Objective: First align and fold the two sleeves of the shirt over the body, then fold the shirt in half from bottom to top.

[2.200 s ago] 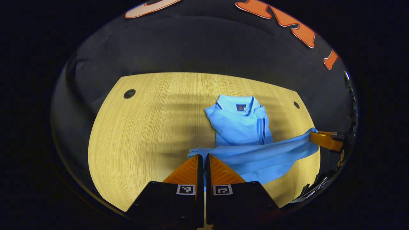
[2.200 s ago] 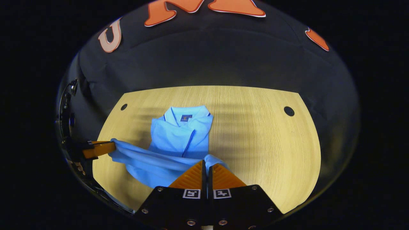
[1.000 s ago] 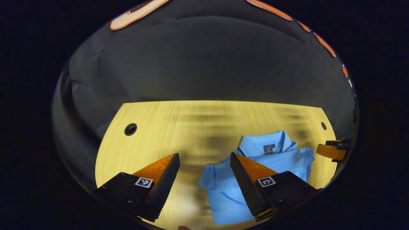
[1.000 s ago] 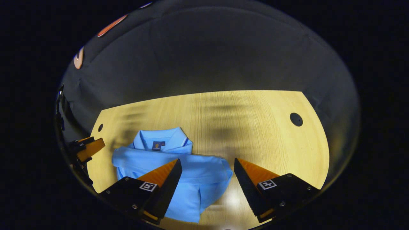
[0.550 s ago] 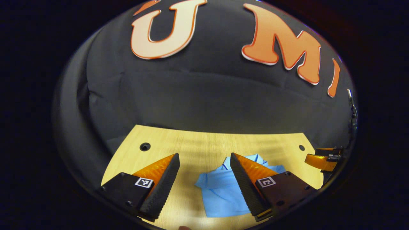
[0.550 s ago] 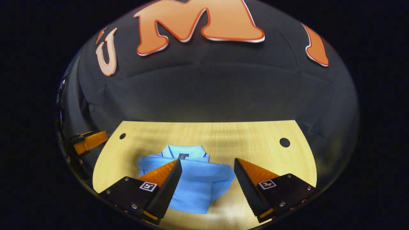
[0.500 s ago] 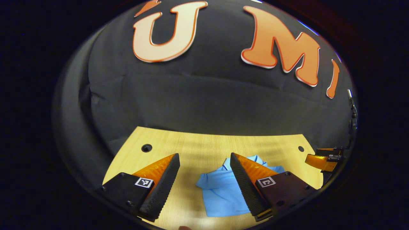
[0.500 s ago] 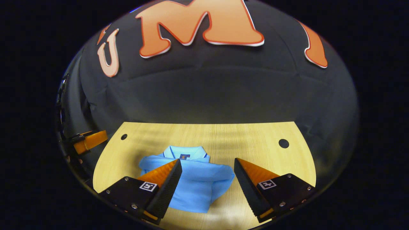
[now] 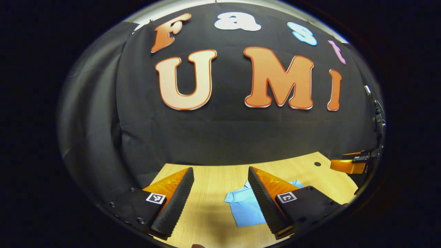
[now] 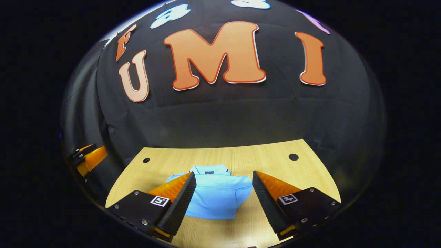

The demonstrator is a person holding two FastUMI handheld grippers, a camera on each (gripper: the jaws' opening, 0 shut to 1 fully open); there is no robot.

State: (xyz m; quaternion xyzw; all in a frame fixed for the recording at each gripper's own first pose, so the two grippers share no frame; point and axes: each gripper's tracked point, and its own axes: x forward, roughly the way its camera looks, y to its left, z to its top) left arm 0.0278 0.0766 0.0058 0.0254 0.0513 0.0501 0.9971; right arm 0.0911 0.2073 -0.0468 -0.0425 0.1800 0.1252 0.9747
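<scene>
The wooden table stands in front of the black cloth wall, and the light blue polo shirt lies folded on it. In the right gripper view the shirt sits ahead of the right gripper, framed between its two spread fingers and not touched by either; the fingers are wide apart and hold nothing. In the left gripper view the left gripper is likewise spread wide with nothing between its fingers, and the shirt lies ahead and to the right, partly hidden behind its right finger.

The shirt is a compact bundle: the lower half is folded up over the body, with the collar at the far edge and a rounded fold on the right side.

The right gripper view shows the whole bundle and two round holes in the tabletop. The left gripper view shows the other gripper at the far right edge; the right gripper view shows the left one at the far left edge.
</scene>
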